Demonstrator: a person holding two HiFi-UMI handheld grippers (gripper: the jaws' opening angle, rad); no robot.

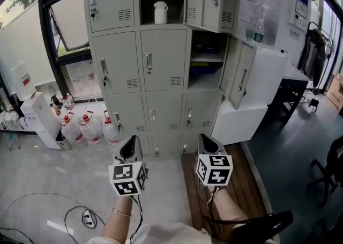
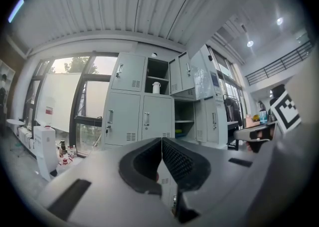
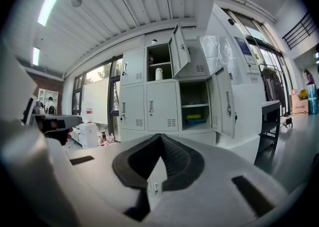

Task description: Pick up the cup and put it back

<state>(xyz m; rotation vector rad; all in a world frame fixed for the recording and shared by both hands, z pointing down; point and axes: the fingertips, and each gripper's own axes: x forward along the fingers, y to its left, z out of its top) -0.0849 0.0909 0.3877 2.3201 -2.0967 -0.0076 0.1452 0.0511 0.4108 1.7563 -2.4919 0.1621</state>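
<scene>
Two hand-held grippers, seen from above at the bottom of the head view, point level toward a wall of lockers. The left gripper has its jaws pressed together with nothing between them. The right gripper is likewise closed and empty.

Below them is a pale grey floor. A loose cable and a power strip lie on it at the near left, and a strip of brown wooden boards runs under the right gripper. The floor to the right is darker and open up to a black table.

Well ahead stands the bank of grey lockers, most doors closed. At its left foot, under a large window, plastic jugs with red caps cluster beside a white cabinet.

An open middle compartment holds blue and yellow items, too small to identify. The cup, white, stands upright on the shelf of an open top compartment, far from both grippers.
</scene>
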